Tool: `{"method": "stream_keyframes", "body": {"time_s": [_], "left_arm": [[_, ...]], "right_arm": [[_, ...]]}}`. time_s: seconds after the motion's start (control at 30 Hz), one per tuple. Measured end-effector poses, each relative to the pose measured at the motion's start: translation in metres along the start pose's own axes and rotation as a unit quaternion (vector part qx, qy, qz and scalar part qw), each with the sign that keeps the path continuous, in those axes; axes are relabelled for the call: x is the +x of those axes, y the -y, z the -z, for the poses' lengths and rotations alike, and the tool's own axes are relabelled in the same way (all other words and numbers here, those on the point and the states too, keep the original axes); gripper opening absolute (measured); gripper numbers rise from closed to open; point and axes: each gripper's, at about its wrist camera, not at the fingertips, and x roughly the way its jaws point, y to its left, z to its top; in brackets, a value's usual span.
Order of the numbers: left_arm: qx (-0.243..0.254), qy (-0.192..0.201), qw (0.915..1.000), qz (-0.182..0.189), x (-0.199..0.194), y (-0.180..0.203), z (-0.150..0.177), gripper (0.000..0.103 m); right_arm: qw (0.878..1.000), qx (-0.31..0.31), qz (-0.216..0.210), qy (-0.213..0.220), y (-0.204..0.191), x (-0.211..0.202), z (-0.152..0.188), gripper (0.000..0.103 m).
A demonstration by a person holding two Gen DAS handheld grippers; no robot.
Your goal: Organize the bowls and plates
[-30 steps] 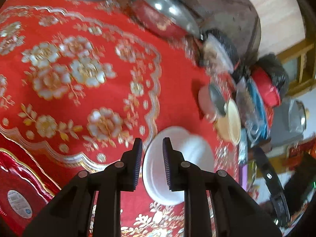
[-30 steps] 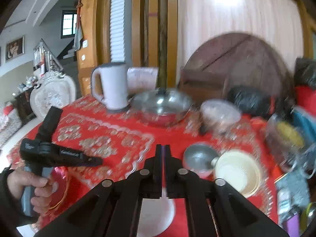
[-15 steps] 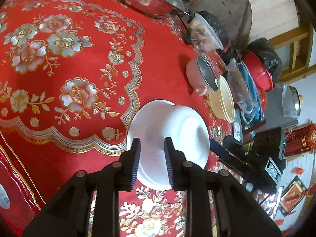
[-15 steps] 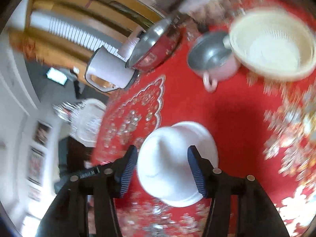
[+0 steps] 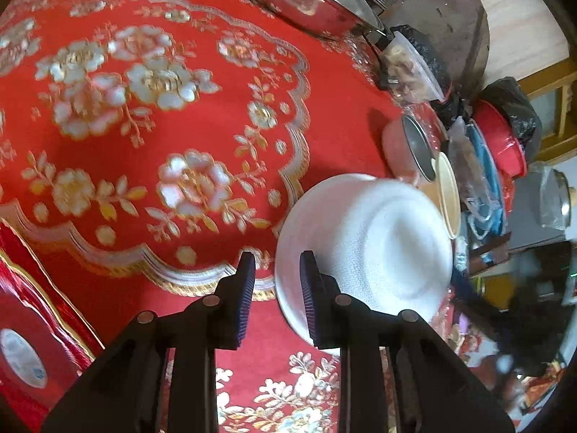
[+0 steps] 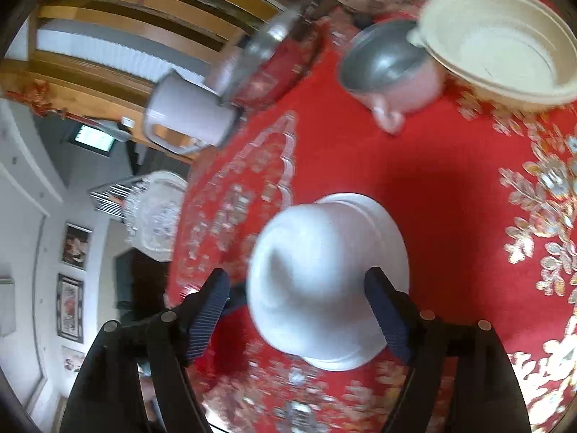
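My left gripper [image 5: 277,290] beside inverted white bowl [image 5: 364,249].
Jaws slightly apart; bowl at my 2 o'clock, rim against my right finger.

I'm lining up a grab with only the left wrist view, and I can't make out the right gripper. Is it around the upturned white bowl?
Observer: Yes. The right wrist view shows the right gripper wide open, with the white bowl between its fingers.
Operator: Touching it?
Observer: One finger stands clear of the bowl. The other is at its edge, and I can't tell if it touches.
Operator: Anything farther back that I'm missing?
Observer: A white kettle stands beside the lidded pan.
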Motion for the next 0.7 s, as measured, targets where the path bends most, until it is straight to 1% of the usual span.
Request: {"method": "stream_keyframes", "body": {"time_s": [0.07, 0.13, 0.17, 0.2, 0.23, 0.3, 0.33, 0.4, 0.43, 0.5, 0.53, 0.57, 0.6, 0.63, 0.67, 0.7], "left_arm": [[0.001, 0.000, 0.9999, -0.010, -0.001, -0.006, -0.006, 0.022], [-0.006, 0.000, 0.9999, -0.016, -0.006, -0.020, -0.013, 0.017], [-0.015, 0.008, 0.9994, -0.029, -0.012, -0.028, -0.017, 0.017], [-0.034, 0.026, 0.9980, -0.047, -0.022, -0.042, -0.022, 0.017], [-0.046, 0.033, 0.9970, -0.052, -0.028, -0.051, -0.024, 0.017], [-0.069, 0.047, 0.9950, -0.054, -0.040, -0.074, -0.031, 0.015], [-0.072, 0.049, 0.9939, -0.068, -0.042, -0.081, -0.033, 0.015], [-0.079, 0.041, 0.9926, -0.083, -0.039, -0.087, -0.035, 0.015], [-0.085, 0.037, 0.9928, -0.075, -0.036, -0.089, -0.036, 0.015], [-0.093, 0.017, 0.9950, -0.034, -0.028, -0.088, -0.038, 0.016], [-0.098, 0.006, 0.9950, -0.017, -0.023, -0.086, -0.037, 0.016], [-0.101, 0.000, 0.9949, -0.009, -0.019, -0.084, -0.037, 0.016], [-0.105, 0.000, 0.9944, -0.007, -0.019, -0.085, -0.034, 0.016], [-0.120, 0.006, 0.9927, -0.007, -0.022, -0.090, -0.031, 0.016], [-0.135, 0.009, 0.9908, 0.001, -0.024, -0.091, -0.029, 0.016], [-0.147, 0.010, 0.9891, 0.008, -0.027, -0.096, -0.027, 0.016]], "right_arm": [[1.000, -0.014, -0.013, 0.014, -0.019, -0.003, -0.003, 0.085], [0.999, -0.028, -0.024, 0.022, -0.042, 0.000, -0.009, 0.086], [0.998, -0.043, -0.025, 0.025, -0.056, 0.005, -0.011, 0.086], [0.998, -0.057, -0.025, 0.026, -0.069, 0.012, -0.012, 0.087], [0.998, -0.059, -0.025, 0.027, -0.079, 0.021, -0.013, 0.089], [0.997, -0.063, -0.044, 0.016, -0.094, 0.044, -0.011, 0.090], [0.997, -0.064, -0.051, 0.010, -0.100, 0.056, -0.011, 0.090], [0.995, -0.056, -0.080, 0.006, -0.105, 0.074, -0.010, 0.090], [0.993, -0.052, -0.107, 0.008, -0.108, 0.080, -0.010, 0.090], [0.985, -0.058, -0.161, 0.005, -0.120, 0.089, -0.011, 0.090], [0.980, -0.061, -0.187, -0.013, -0.128, 0.096, -0.012, 0.090], [0.978, -0.059, -0.199, -0.035, -0.133, 0.104, -0.011, 0.089], [0.977, -0.055, -0.199, -0.056, -0.135, 0.113, -0.008, 0.089], [0.979, -0.052, -0.184, -0.076, -0.139, 0.125, -0.004, 0.089], [0.979, -0.055, -0.173, -0.089, -0.141, 0.136, -0.001, 0.089], [0.979, -0.054, -0.172, -0.100, -0.141, 0.143, 0.001, 0.089]]}}
